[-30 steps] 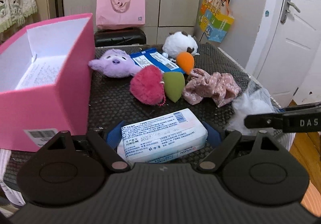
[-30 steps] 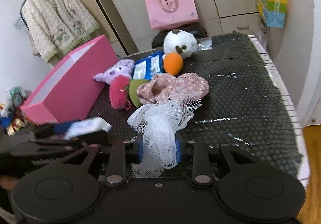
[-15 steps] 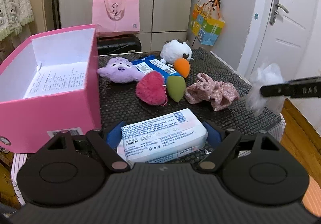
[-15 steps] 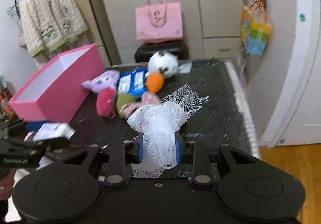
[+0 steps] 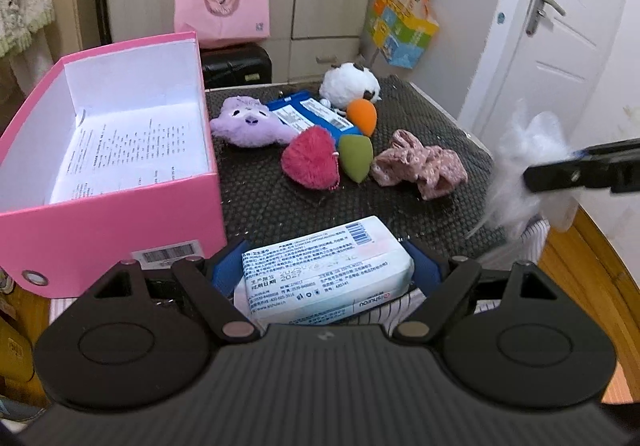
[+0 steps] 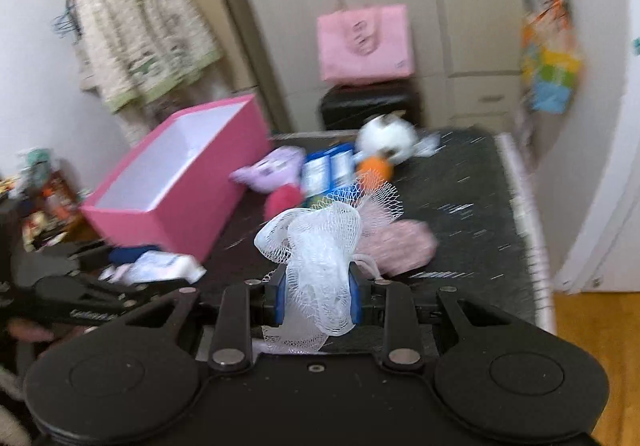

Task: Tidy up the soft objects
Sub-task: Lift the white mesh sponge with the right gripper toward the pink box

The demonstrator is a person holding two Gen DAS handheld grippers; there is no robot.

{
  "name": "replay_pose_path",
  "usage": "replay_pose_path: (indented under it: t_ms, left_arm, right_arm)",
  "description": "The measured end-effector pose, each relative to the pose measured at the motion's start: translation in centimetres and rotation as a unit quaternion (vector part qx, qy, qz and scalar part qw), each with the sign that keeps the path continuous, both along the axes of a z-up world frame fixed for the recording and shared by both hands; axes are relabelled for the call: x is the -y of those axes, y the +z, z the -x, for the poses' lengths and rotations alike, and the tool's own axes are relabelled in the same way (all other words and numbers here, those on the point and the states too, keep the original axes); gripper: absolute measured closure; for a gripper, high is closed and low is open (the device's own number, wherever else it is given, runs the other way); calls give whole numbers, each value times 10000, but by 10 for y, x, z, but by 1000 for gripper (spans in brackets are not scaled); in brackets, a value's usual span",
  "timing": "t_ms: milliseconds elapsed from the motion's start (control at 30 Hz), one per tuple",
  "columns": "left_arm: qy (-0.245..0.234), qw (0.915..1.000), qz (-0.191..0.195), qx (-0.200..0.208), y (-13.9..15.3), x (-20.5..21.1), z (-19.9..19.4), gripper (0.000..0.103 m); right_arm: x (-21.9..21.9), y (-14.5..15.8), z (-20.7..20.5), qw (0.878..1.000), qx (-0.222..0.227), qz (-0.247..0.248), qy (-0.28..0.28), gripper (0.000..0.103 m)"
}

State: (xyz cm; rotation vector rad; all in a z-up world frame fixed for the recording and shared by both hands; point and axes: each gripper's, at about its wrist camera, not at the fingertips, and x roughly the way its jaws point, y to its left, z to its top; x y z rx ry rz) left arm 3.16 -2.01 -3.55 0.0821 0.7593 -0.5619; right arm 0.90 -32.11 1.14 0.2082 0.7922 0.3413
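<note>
My left gripper [image 5: 328, 278] is shut on a white pack of wipes [image 5: 324, 274], held above the table's near edge. My right gripper [image 6: 318, 300] is shut on a white mesh bath puff [image 6: 316, 246]; it shows at the right of the left wrist view [image 5: 524, 170]. An open pink box [image 5: 112, 222] stands at the left with printed paper inside. On the black mat lie a purple plush [image 5: 248, 122], a blue packet [image 5: 308, 114], a white plush [image 5: 350, 86], an orange sponge [image 5: 362, 116], a red pompom [image 5: 312, 158], a green sponge [image 5: 356, 158] and a floral scrunchie [image 5: 420, 166].
The table [image 5: 452, 126] ends at the right near a white door [image 5: 560, 46]. A pink tote bag [image 5: 222, 8] sits on a black case behind the table. A colourful bag [image 5: 404, 30] hangs on the wall. Clothes hang at the far left [image 6: 140, 34].
Both grippers have lifted and pulled back from the table with their loads. The right wrist view has swung toward the pink box and is blurred by motion.
</note>
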Motion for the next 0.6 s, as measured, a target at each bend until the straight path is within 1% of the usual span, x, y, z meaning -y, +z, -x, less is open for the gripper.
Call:
replay_pose_path:
  t_ms: [133,233,367,400,500,600]
  left_arm:
    - [-234,9996,-125,-130,14,-14,0,19]
    - [-404,9984,-113,-383,26,-27,-2,19]
    - [-648,9951,-56,-746,40,-43,-6,19]
    - [-676,9946,-86,-782,43,-46,-6,19]
    - [-694,9944,-199,-770,54,-57,-7,19]
    - [-617,9958,-232,-643,70,-70,-12,19]
  right_arm:
    - [-25,1,-6,9971,-245,-357,619,69]
    - [-46,6,-17,9918,-394,-596,1060,69]
    - [-76,19,-31,9834,-488,-705,1599,69]
    - [-84,23,-35,9811,-507,-714,1724,69]
    - [-102,34,-42,9760,-499,-718,1996,69]
    - [-117,49,-51,9727,-385,-717,2172,69]
